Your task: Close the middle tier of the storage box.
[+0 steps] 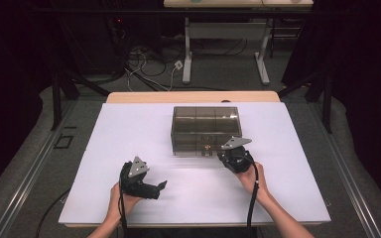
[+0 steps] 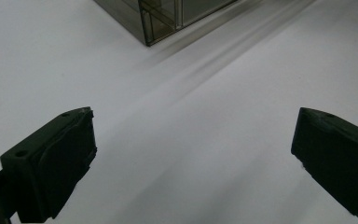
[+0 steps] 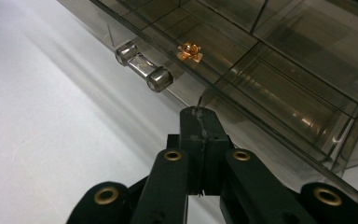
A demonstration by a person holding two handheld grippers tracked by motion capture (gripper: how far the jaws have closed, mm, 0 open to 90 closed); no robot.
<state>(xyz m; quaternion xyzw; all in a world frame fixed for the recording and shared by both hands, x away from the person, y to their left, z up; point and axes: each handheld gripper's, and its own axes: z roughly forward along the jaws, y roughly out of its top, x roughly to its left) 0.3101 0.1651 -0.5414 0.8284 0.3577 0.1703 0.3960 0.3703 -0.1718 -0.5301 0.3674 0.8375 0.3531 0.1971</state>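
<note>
the right gripper [image 3: 199,116] has its two black jaws pressed flat together, no gap between them and nothing caught there. their joined tip sits at the front wall of the smoky clear box [image 3: 279,88], right against it or just short of it; which, the picture does not settle. at about 10 o'clock from that tip, near it, is the box's small clear handle [image 3: 144,71] with two round metal ends. just past the handle, at about 12 o'clock from the tip, a small orange object [image 3: 189,51] lies inside one of the box's compartments.

the left gripper [image 2: 193,149] has its jaws spread wide, holding nothing, with bare white table [image 2: 205,140] between them. a corner of the box lies well off at about 12 o'clock.

from the high view the box [image 1: 206,130] stands mid-table; the right gripper [image 1: 228,154] is at its 5 o'clock front corner, the left gripper [image 1: 162,185] well apart at 7 o'clock.
</note>
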